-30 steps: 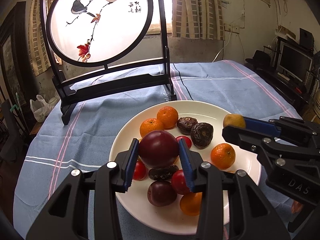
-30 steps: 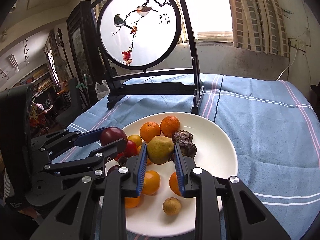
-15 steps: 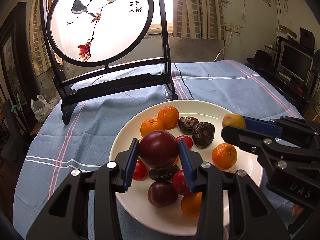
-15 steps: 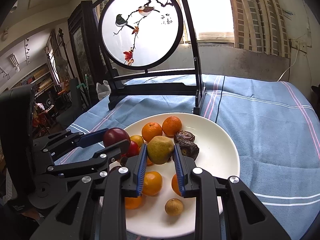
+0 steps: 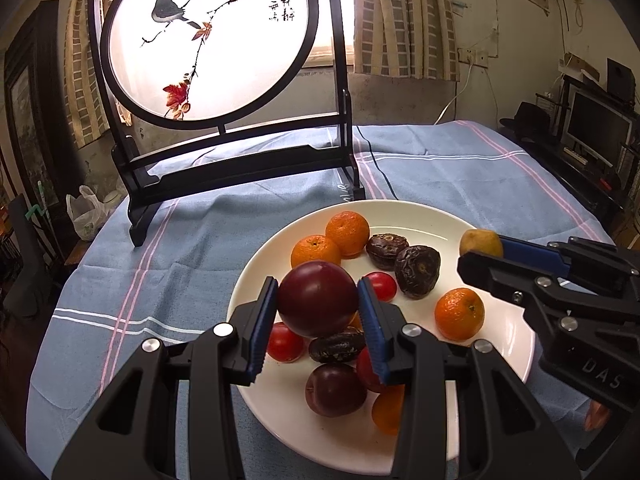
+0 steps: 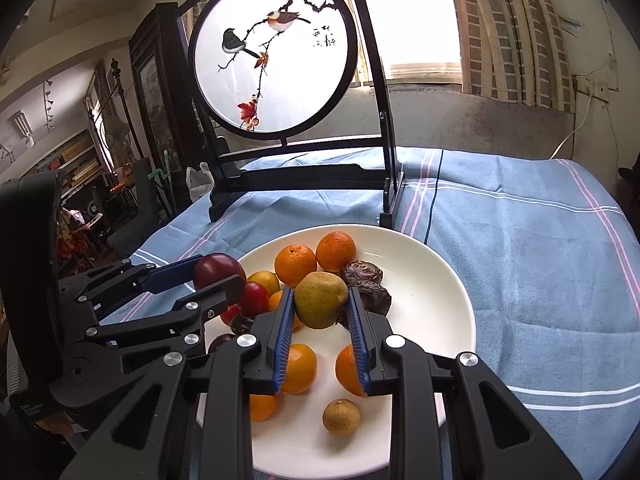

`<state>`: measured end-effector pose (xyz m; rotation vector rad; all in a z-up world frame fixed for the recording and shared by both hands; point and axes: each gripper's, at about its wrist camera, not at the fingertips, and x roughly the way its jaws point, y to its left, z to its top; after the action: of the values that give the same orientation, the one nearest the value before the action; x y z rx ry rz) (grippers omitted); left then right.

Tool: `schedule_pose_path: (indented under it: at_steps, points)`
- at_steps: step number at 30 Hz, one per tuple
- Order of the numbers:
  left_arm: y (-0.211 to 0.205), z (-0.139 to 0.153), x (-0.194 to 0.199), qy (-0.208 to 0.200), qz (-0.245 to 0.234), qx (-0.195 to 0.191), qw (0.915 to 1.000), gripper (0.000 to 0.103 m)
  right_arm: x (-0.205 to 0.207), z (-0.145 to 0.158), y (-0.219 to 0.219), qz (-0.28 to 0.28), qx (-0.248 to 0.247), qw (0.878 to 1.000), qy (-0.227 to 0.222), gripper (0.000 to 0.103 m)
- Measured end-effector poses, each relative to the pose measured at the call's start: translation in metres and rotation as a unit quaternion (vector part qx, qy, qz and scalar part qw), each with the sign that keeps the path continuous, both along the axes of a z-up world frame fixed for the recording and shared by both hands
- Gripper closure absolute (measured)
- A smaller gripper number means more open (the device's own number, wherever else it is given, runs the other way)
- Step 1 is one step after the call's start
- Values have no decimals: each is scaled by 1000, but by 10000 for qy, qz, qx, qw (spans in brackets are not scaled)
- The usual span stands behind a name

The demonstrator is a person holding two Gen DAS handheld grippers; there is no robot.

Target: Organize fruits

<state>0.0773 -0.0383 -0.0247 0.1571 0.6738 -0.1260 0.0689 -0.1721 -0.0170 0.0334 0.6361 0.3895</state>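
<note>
A white plate [image 5: 424,216] on the blue cloth holds several fruits: tangerines [image 5: 347,233], dark wrinkled fruits [image 5: 417,265], cherry tomatoes [image 5: 285,341] and a dark plum [image 5: 335,389]. My left gripper [image 5: 318,300] is shut on a large dark red plum [image 5: 318,298] and holds it above the plate's left part. My right gripper [image 6: 321,300] is shut on a yellow-green pear [image 6: 320,299] and holds it above the plate [image 6: 432,304]. Each gripper shows in the other's view, the right one [image 5: 480,250] and the left one [image 6: 218,276].
A black stand with a round bird-painting screen [image 5: 208,40] stands on the table behind the plate. A small brown round fruit [image 6: 341,416] lies at the plate's near edge. A black cable [image 5: 376,164] runs over the cloth. Shelves and a monitor [image 5: 596,124] stand at the right.
Both grippers have kept their fruits and risen slightly over the plate. The plate's fruits have not moved.
</note>
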Motion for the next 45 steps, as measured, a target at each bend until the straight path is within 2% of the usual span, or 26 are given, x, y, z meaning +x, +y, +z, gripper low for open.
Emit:
schedule_pose_path:
  at_steps: [10, 11, 12, 14, 15, 19, 21, 24, 27, 29, 34, 40, 45]
  points:
    - [-6, -7, 1, 6, -55, 104, 9999, 63, 3, -8, 6, 83, -47, 9999, 103, 76]
    - [-5, -7, 1, -2, -35, 95, 9999, 63, 3, -9, 7, 78, -73, 9999, 101, 69]
    - [-4, -7, 2, -17, 19, 95, 10000, 61, 3, -9, 7, 33, -114, 9999, 82, 62]
    - [-2, -5, 1, -108, 124, 136, 9998, 40, 4, -8, 1, -59, -63, 10000, 39, 57]
    - [-1, -3, -1, -188, 173, 152, 9996, 36, 3, -6, -2, -80, 0, 10000, 40, 55]
    - [-1, 2, -5, -292, 127, 111, 9994, 34, -2, 4, -10, -135, 168, 9997, -124, 51]
    - [-2, 3, -7, -332, 91, 141, 9993, 32, -6, 8, -10, -181, 167, 9994, -235, 42]
    - [-2, 7, -11, -377, 77, 144, 9992, 31, -11, 16, -10, -159, 214, 9991, -324, 42]
    - [2, 19, -23, -432, 34, -58, 9990, 26, -25, 33, -10, -197, 244, 9978, -581, 38]
    - [3, 29, -37, -647, 88, -70, 9978, 17, -40, 45, -11, -310, 182, 9958, -846, 32]
    - [4, 48, -71, -1011, 117, -47, 9948, 13, -77, 60, -11, -332, 166, 9927, -1145, 31]
    - [7, 56, -104, -1267, 28, -221, 9917, 9, -115, 61, -12, -270, 223, 9906, -1321, 25]
    - [11, 51, -104, -1289, 88, -170, 9915, 6, -120, 53, -9, -370, 38, 9886, -1458, 25]
